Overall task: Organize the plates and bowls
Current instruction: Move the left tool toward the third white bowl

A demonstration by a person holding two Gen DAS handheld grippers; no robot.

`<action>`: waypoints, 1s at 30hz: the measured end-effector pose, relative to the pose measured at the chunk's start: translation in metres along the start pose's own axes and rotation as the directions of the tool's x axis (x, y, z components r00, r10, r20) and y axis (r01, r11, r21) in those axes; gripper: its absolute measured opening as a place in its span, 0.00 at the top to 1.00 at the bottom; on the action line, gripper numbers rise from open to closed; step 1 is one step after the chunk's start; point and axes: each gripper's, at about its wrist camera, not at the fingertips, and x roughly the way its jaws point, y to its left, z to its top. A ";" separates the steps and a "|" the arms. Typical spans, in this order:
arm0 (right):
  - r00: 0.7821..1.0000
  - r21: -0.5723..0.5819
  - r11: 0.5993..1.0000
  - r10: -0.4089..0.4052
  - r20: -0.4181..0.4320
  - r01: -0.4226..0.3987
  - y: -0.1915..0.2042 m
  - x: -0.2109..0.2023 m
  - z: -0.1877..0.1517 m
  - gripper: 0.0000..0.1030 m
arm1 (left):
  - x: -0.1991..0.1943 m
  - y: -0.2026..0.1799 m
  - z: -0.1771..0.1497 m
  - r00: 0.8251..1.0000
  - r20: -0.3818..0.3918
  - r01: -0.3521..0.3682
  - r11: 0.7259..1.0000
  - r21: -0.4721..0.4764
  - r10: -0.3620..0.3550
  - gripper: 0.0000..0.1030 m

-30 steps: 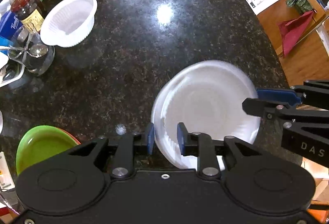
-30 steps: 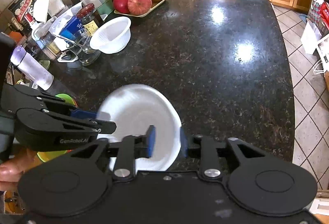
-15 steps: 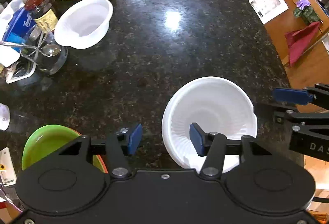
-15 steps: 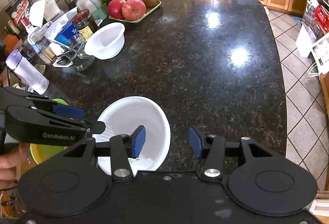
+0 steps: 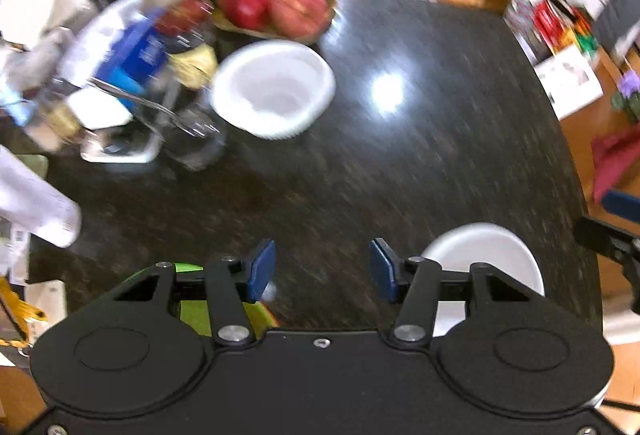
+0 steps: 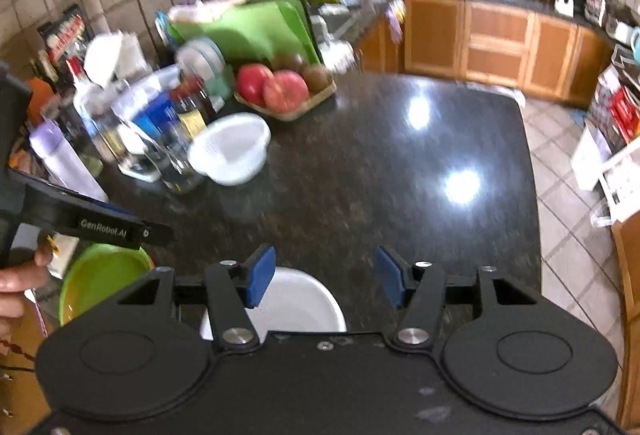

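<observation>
A white bowl rests on the dark granite counter near its front edge, just right of my left gripper; it also shows in the right wrist view under my right gripper. Both grippers are open and empty, lifted above the counter. A second white bowl stands farther back by the fruit tray; it also shows in the right wrist view. A green bowl sits at the front left, partly hidden behind my left gripper in the left wrist view.
A tray of apples stands at the back. Jars, a glass with a spoon, bottles and a green cutting board crowd the back left. The counter edge drops to a tiled floor on the right.
Both grippers have let go of the white bowl, opened wider and pulled back and up. The left view has swung toward the back left of the counter and is blurred.
</observation>
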 end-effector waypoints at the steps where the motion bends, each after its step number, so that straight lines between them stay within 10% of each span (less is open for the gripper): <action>1: 0.999 -0.004 1.000 0.005 0.037 -0.005 0.003 -0.002 0.002 0.40 | -0.003 0.006 0.002 1.000 0.019 -0.007 1.000 -0.010 0.007 0.38; 6: 0.969 -0.054 0.998 0.039 0.243 -0.027 0.022 -0.007 0.009 0.22 | -0.013 0.031 0.011 0.991 0.112 -0.070 0.996 -0.059 0.077 0.34; 16: 0.999 -0.103 0.994 0.031 0.008 -0.030 0.050 0.059 0.059 0.23 | 0.003 0.066 0.041 0.987 0.155 -0.034 0.994 -0.103 0.049 0.26; 30: 0.985 -0.044 0.999 -0.030 -0.171 0.023 0.051 0.183 0.098 0.29 | 0.038 0.081 0.063 0.995 0.097 -0.002 0.993 -0.118 0.014 0.27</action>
